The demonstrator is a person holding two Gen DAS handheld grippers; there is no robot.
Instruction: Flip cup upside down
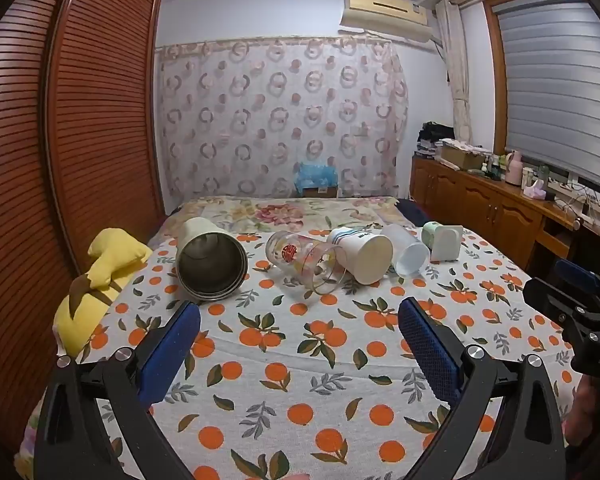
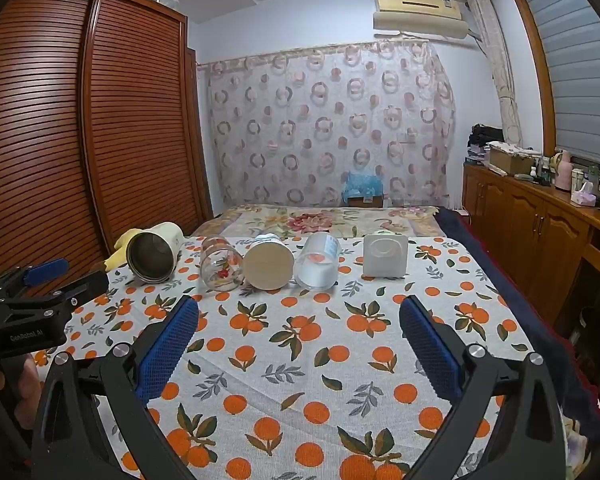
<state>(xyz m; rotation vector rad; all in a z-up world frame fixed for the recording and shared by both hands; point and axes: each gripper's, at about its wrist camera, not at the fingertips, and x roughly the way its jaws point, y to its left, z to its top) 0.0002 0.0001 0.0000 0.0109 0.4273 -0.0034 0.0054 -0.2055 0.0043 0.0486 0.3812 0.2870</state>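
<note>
Several cups lie on their sides in a row on the orange-print bedsheet (image 2: 300, 360): a cream steel-lined mug (image 1: 210, 264) (image 2: 154, 256), a clear glass with red print (image 1: 300, 260) (image 2: 220, 266), a white striped cup (image 1: 362, 254) (image 2: 268, 262), a frosted plastic cup (image 1: 408, 254) (image 2: 318, 264) and a green-and-white square cup (image 1: 444, 242) (image 2: 384, 256). My left gripper (image 1: 300, 316) is open and empty, short of the row. My right gripper (image 2: 300, 312) is open and empty, short of the row. Each gripper shows at the edge of the other's view.
A yellow plush toy (image 1: 100, 280) lies at the bed's left edge beside a wooden slatted wardrobe (image 1: 80, 120). A wooden cabinet (image 2: 540, 232) with clutter runs along the right. A patterned curtain (image 2: 332, 128) hangs behind the bed.
</note>
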